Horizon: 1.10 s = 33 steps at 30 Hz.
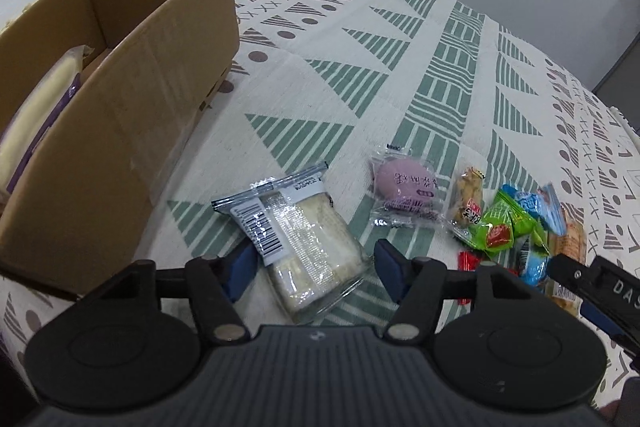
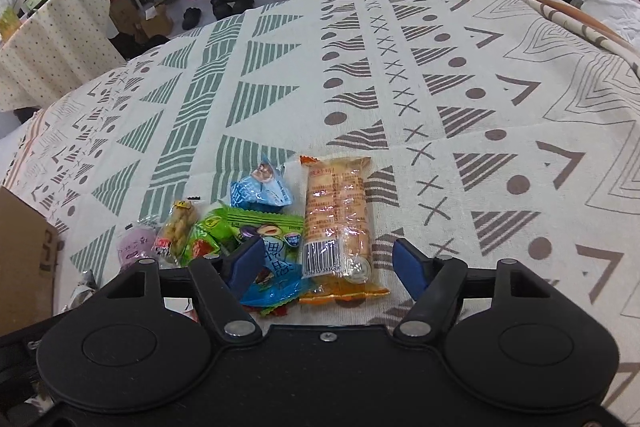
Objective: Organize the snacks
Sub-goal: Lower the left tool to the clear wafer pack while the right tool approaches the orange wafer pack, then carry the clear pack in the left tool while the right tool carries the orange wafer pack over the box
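Note:
My left gripper point(image 1: 314, 269) is open, its blue pads either side of a clear-wrapped white bread pack point(image 1: 308, 247) lying on the patterned cloth. A purple mochi pack point(image 1: 404, 193), a peanut pack point(image 1: 468, 201) and green point(image 1: 498, 227) and blue point(image 1: 532, 205) snack packs lie to its right. My right gripper point(image 2: 326, 265) is open over an orange cracker pack point(image 2: 338, 223), with blue point(image 2: 260, 189) and green point(image 2: 240, 229) packs beside its left finger. The right gripper also shows at the left wrist view's right edge point(image 1: 588, 287).
An open cardboard box point(image 1: 120, 99) stands at the left, holding a pale bread pack point(image 1: 40, 107). The box corner shows in the right wrist view point(image 2: 24, 255). The patterned cloth point(image 2: 440, 87) covers the table. Shoes and bottles lie on the floor beyond.

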Each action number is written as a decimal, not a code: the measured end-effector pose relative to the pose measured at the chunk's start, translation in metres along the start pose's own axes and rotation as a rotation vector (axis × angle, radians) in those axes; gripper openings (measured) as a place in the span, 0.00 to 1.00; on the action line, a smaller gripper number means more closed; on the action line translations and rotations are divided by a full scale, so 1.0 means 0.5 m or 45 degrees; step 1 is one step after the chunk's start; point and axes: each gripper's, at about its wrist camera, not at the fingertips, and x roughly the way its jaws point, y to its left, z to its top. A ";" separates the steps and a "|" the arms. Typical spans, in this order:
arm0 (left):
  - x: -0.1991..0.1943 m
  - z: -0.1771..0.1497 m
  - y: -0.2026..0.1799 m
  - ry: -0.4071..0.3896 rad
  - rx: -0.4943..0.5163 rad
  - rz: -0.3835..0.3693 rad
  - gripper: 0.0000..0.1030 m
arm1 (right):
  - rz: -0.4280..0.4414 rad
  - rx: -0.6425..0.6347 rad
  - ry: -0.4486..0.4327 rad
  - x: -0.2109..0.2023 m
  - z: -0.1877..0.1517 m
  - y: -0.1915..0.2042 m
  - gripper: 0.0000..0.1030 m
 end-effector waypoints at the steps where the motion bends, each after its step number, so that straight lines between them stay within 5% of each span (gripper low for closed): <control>1: 0.001 0.001 -0.001 -0.002 0.005 -0.002 0.61 | 0.012 0.011 -0.015 0.002 -0.001 -0.003 0.67; 5: 0.000 0.007 -0.001 0.011 0.018 -0.018 0.59 | 0.054 0.095 -0.012 0.023 -0.012 -0.029 0.66; 8: -0.008 0.006 0.005 0.024 0.011 -0.033 0.54 | 0.100 0.115 -0.017 0.013 -0.008 -0.030 0.35; 18: -0.080 -0.024 0.024 -0.010 0.023 -0.080 0.52 | 0.123 0.118 -0.046 -0.047 -0.007 -0.027 0.33; 33: -0.216 -0.013 0.039 -0.186 0.037 -0.076 0.52 | 0.312 0.105 -0.178 -0.150 0.000 -0.009 0.33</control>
